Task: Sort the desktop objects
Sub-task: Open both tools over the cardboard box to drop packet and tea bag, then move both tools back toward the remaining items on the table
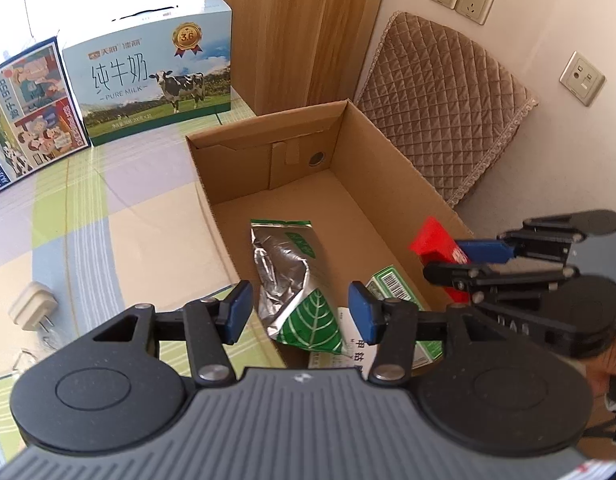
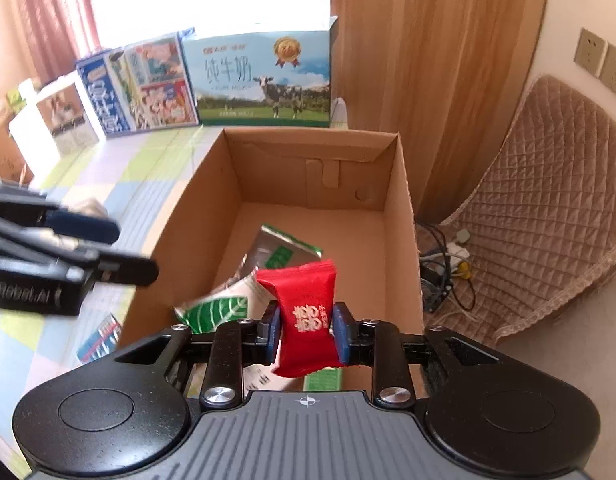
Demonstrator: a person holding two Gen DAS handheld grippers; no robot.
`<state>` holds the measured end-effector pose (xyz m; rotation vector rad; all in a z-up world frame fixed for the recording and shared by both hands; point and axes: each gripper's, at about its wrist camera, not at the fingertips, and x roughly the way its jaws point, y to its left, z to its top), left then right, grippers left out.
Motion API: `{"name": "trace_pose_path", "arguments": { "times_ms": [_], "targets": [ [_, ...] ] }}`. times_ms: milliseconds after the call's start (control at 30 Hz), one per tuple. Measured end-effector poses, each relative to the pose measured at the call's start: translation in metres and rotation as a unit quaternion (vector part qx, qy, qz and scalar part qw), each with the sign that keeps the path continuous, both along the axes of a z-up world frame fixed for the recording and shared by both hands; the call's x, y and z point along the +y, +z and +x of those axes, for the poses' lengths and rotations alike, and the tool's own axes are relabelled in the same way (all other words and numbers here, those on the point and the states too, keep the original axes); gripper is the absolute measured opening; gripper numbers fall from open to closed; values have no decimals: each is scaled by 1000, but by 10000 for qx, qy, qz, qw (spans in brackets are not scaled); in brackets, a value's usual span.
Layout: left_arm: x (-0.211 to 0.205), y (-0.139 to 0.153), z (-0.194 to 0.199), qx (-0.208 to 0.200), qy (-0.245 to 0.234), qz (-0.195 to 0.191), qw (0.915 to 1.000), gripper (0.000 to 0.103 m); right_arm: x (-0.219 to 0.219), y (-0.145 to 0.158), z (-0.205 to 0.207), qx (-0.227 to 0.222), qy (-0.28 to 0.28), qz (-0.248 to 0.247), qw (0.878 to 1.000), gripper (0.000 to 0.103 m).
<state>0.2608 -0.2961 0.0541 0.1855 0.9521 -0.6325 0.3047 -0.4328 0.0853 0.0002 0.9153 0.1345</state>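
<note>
An open cardboard box stands on the checked tablecloth. Inside lie a silver-and-green leaf-print pouch and a green-and-white carton. My right gripper is shut on a red candy packet and holds it above the box's near end; it also shows in the left wrist view with the red packet. My left gripper is open and empty over the box's near left wall, above the pouch. It appears at the left of the right wrist view.
A pure-milk carton case and other printed boxes stand behind the box. A white plug adapter lies on the cloth at left. A quilted chair and cables are to the right.
</note>
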Motion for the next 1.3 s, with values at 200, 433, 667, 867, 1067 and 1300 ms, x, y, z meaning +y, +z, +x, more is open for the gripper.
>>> {"name": "trace_pose_path", "arguments": {
  "times_ms": [200,433,667,867,1067,1300],
  "targets": [
    [14,2,-2,-122,-11,79,9999,67,-5,2,-1,-39,-130,79,9999,54],
    [33,1,-7,-184,-48,202,9996,77,-6,2,-13,-10,-168,77,9998,56],
    [55,4,-19,-240,-54,328,9992,83,-1,7,-28,-5,-136,53,9999,60],
    [75,7,-33,-376,-40,516,9980,88,12,16,-41,-85,-59,-3,9999,71],
    [99,10,-50,-506,-95,720,9961,95,29,26,-52,-181,116,-54,9998,80],
    [125,16,-67,-692,-317,978,9923,102,59,34,-62,-281,532,-137,9981,93]
  ]
}}
